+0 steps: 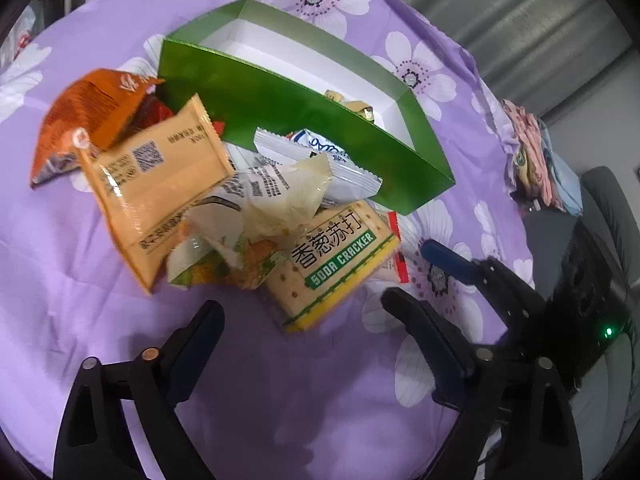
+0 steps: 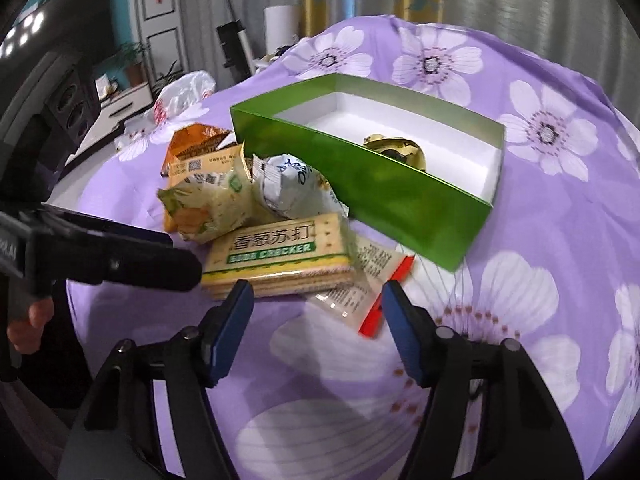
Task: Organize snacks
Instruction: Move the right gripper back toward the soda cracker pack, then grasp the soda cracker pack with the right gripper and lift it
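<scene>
A green box (image 1: 300, 120) (image 2: 360, 176) with a white inside lies open on the purple cloth; a gold-wrapped sweet (image 2: 396, 150) sits in it. In front of it is a heap of snacks: a soda cracker pack (image 1: 336, 256) (image 2: 276, 256), a pale orange packet (image 1: 160, 184), a dark orange bag (image 1: 92, 108), a white-blue packet (image 1: 320, 160) and a crumpled green-yellow packet (image 2: 208, 208). My left gripper (image 1: 303, 304) stands open just short of the cracker pack. My right gripper (image 2: 317, 290) is open, its fingertips flanking the cracker pack's near edge and a clear red-edged packet (image 2: 368, 280).
The purple floral cloth (image 2: 540, 220) drops off at the table's edges. A pile of clothes (image 1: 528, 160) and a black device with a green light (image 1: 600, 320) lie to the right. A plastic bag (image 2: 180, 96) sits at the far left, and a hand (image 2: 28, 320) holds the left gripper.
</scene>
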Action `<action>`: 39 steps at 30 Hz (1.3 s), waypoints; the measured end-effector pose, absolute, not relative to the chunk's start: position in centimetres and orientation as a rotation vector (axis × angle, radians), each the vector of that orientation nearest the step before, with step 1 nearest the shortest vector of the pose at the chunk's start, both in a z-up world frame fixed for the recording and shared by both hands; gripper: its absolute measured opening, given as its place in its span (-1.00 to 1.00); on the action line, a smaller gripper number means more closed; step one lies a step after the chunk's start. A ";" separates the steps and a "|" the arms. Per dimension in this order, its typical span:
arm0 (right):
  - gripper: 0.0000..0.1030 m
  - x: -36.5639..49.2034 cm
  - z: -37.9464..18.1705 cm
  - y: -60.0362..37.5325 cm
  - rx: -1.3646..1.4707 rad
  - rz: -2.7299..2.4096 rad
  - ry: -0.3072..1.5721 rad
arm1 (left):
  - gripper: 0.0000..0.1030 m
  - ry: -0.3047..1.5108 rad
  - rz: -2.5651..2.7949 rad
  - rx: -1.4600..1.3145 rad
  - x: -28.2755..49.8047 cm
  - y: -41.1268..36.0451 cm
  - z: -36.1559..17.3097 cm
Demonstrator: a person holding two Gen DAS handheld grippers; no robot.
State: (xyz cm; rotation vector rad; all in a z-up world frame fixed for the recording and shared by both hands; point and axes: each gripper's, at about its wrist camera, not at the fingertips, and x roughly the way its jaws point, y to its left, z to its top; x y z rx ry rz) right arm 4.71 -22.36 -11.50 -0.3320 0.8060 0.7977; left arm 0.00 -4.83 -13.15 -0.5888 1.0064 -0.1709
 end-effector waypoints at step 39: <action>-0.63 -0.6 -10.8 -23.8 -0.273 0.813 0.786 | 0.11 0.999 -0.168 -0.543 -1.3 -6.1 -12.3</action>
